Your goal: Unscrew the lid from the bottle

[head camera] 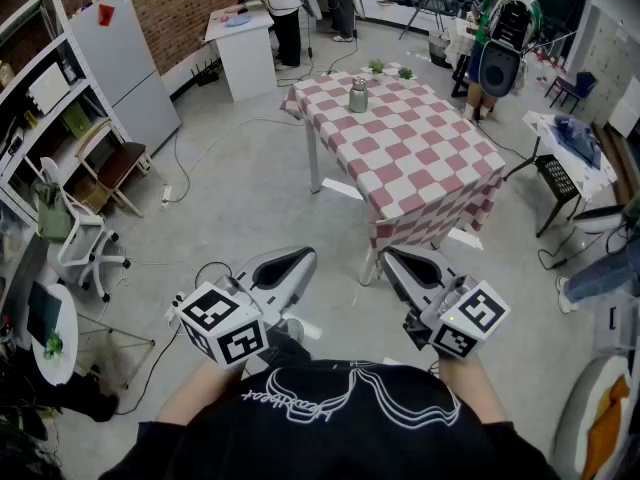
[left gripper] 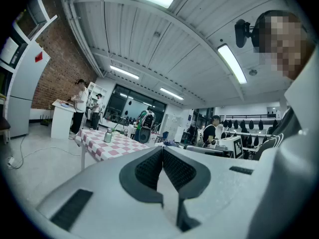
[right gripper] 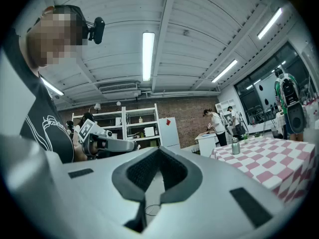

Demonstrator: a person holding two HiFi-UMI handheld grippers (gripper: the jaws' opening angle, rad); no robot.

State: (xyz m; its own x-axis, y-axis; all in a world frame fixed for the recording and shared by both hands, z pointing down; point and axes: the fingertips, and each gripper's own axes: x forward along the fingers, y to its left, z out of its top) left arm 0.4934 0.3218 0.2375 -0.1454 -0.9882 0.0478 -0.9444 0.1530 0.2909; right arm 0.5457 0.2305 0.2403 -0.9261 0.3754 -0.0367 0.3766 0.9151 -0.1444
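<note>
The left gripper (head camera: 298, 260) and the right gripper (head camera: 393, 260) were held level, side by side and close to the person's body, each with its jaws fully together and nothing between them. Ahead of both, and well apart from either, stood the table (head camera: 430, 158) under a red-and-white checked cloth. The bottle (head camera: 358, 96) stood upright near the table's far end, lid on, with two small green plants (head camera: 376, 67) just beyond it.

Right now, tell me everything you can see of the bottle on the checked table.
The bottle is small and silvery-grey, metal by its look, with its lid on. It stands upright near the far end of the table, on the red-and-white checked cloth, just in front of two small green plants. Nothing but the cloth touches it.
</note>
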